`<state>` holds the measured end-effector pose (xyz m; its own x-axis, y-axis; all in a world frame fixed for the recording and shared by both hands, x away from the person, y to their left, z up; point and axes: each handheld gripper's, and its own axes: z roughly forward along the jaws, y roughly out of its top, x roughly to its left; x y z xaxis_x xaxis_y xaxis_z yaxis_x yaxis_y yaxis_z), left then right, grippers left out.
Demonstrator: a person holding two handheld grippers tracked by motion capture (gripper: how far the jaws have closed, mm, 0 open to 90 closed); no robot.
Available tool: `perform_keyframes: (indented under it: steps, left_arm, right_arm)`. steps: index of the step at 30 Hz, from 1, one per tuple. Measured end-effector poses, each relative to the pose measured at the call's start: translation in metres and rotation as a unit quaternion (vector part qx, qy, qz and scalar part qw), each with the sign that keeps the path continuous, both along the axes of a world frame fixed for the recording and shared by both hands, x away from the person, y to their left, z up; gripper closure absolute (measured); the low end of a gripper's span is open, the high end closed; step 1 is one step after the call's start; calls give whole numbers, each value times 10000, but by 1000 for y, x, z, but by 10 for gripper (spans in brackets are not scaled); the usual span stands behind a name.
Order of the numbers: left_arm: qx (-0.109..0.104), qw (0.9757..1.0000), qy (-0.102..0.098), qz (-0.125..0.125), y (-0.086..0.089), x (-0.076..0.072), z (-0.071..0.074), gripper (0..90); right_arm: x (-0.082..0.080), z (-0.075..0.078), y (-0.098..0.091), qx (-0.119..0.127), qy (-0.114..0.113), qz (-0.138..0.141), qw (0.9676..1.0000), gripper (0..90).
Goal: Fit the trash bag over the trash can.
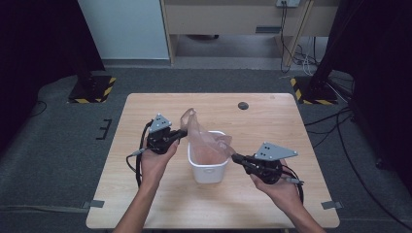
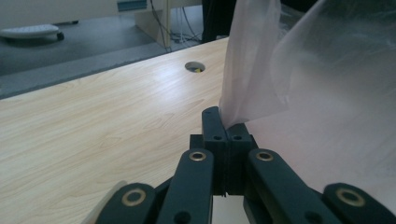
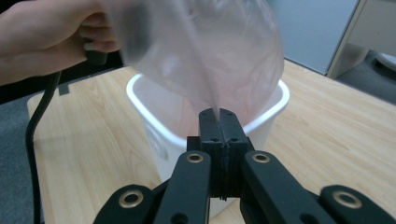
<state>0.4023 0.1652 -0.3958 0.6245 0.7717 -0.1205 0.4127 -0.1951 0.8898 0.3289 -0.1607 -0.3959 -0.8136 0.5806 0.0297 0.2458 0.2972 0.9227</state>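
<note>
A: Pinkish translucent plastic bag (image 1: 204, 138) held over white bin (image 1: 209, 167) at mid-table (image 1: 145, 204), lower part inside.
B: Grip status?
A: Left gripper (image 1: 183, 132) clamped on bag edge; right gripper (image 1: 235, 157) clamped on opp. edge.

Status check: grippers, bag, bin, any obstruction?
Left gripper, right gripper both shut on thin translucent pinkish plastic bag. Bag hangs into white plastic bin. Nothing in the way.

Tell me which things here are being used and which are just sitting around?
Being used:
- pink plastic bag
- white bin
- left gripper, pinching the bag
- right gripper, pinching the bag

Just there:
- wooden table
- round hole in the table
</note>
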Motion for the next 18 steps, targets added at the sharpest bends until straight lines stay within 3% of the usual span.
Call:
perform_keyframes:
  steps: [5, 10, 18]
  left_arm:
    - [42, 9998, 141, 107, 0, 9, -8, 900]
    - [118, 9997, 218, 62, -3, 10, -13, 900]
    - [20, 9993, 376, 36, -4, 16, -20, 900]
  right_arm:
    - [-4, -9, -2, -84, 56, 34, 9999, 900]
    - [-6, -20, 0, -257, 160, 112, 9995, 900]
    - [-2, -32, 5, -394, 265, 164, 9987, 900]
